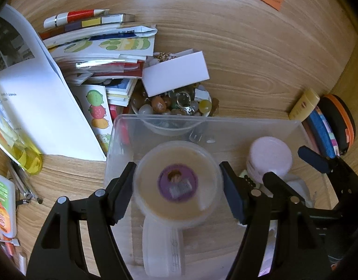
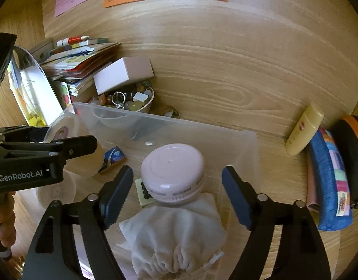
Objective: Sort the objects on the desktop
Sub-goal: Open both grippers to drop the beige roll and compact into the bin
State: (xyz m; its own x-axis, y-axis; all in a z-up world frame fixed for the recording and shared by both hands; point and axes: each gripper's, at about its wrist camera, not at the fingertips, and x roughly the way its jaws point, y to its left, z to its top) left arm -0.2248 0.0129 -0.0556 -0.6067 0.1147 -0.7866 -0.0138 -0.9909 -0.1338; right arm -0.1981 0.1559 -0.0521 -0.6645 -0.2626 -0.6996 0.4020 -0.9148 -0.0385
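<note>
A: Report the left gripper.

B: Its jaws stand on both sides of a round clear plastic jar of beige cream with a purple label. The pads sit at the jar's rim on either side, and the jar appears held between them. In the right wrist view the jar is tilted, above the left end of a translucent rectangular plastic bin.

A: Report the right gripper.

B: Its jaws are spread wide and hold nothing. A pale pink round jar with a flat lid sits between the blue pads, with a clear gap on each side. The pads do not touch it.

A: Where does the pink jar rest?

B: Inside the bin, against a white drawstring cloth pouch. A small yellowish card with dark beads lies just beside it, and a small blue packet lies further left on the bin floor.

A: What lies outside the bin?

B: On the wooden tabletop: a white bowl of polished stones and rings behind the bin, with a white cardboard box leaning on it; a stack of books and sticker sheets to the left; a cream squeeze tube and a blue fabric pencil case to the right.
</note>
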